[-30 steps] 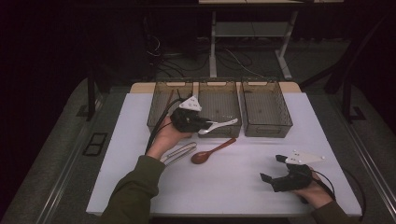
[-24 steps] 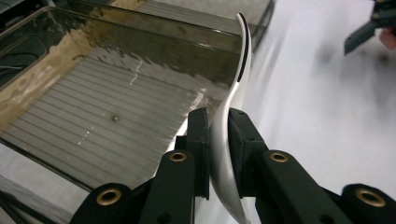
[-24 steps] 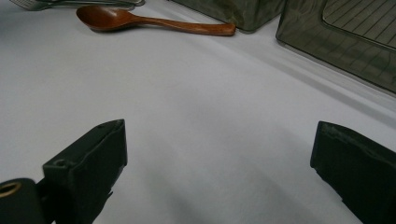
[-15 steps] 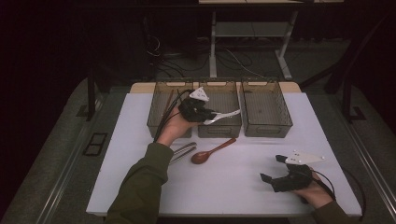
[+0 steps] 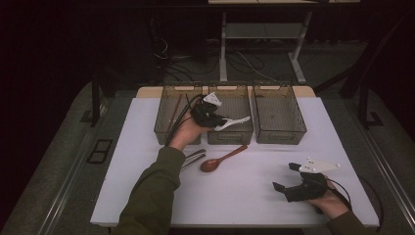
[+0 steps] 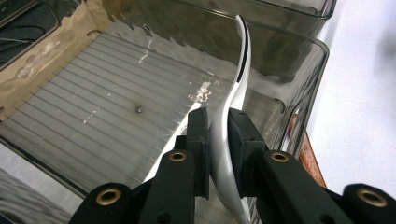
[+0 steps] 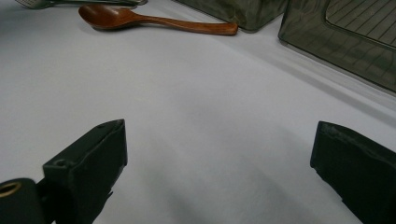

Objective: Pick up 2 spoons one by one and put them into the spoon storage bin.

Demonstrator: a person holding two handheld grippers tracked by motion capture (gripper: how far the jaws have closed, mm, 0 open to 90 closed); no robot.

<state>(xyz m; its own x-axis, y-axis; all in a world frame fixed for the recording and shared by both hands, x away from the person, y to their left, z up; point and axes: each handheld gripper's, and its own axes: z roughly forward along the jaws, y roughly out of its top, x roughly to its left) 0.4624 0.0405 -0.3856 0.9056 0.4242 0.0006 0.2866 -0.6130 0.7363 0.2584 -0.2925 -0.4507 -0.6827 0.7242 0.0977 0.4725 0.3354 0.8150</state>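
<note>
White plastic spoon (image 6: 238,100), clamped in left fingers (image 6: 198,135), hovers over the middle clear bin (image 5: 230,134); brown wooden spoon (image 5: 222,159) waits on the desk (image 5: 244,196), right fingers (image 7: 100,149) apart.

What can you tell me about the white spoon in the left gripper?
The white spoon looks like glossy white plastic or ceramic, with a curved handle that tapers away from the jaws. The left gripper is shut on it, one black pad on each side. It is held in the air over the middle bin of three smoky clear bins, pointing toward the right in the high view. Nothing else touches it.
</note>
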